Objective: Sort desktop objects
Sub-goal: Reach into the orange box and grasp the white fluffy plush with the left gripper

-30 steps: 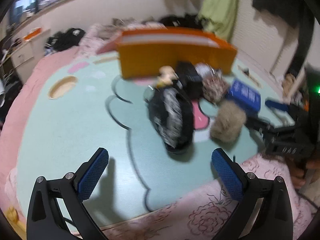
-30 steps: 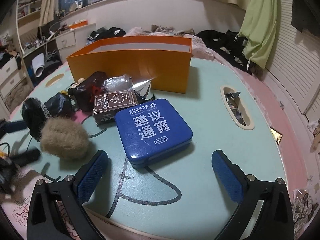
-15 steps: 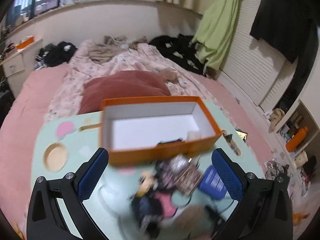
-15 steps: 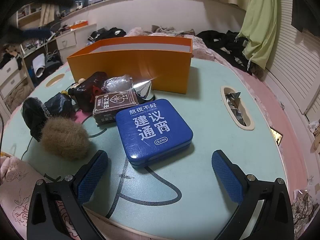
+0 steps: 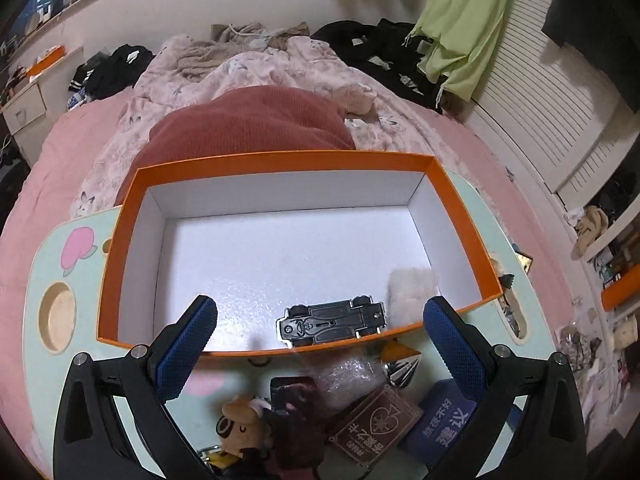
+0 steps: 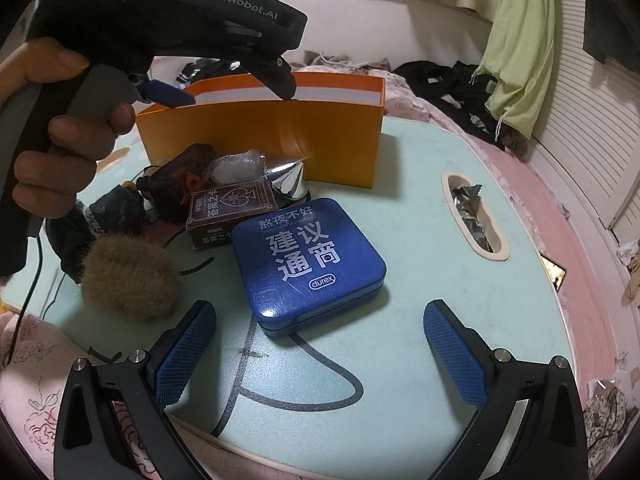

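An orange box [image 5: 127, 236] with a white inside stands on the mint table; a black toy car [image 5: 332, 322] lies upside down in it beside a white fluffy thing [image 5: 410, 290]. My left gripper [image 5: 320, 344] hangs open above the box's near wall, empty. In the right wrist view the same orange box [image 6: 280, 136] stands at the back, with the left gripper [image 6: 224, 88] held by a hand over its rim. A blue tin [image 6: 308, 264], a brown card box [image 6: 230, 210], a tan fur ball [image 6: 128, 280] and dark items lie in front. My right gripper [image 6: 320, 344] is open, just short of the tin.
The mint table [image 6: 420, 240] has a slot [image 6: 476, 216] holding foil scraps at the right and a round cup hole [image 5: 60, 316] at the left. A plush toy [image 5: 244, 428] and silver cone [image 5: 400, 364] lie before the box. A bed with clothes lies behind.
My left gripper rose from table level beside the dark pile and moved forward over the orange box, now looking down into it. The right gripper stayed put.
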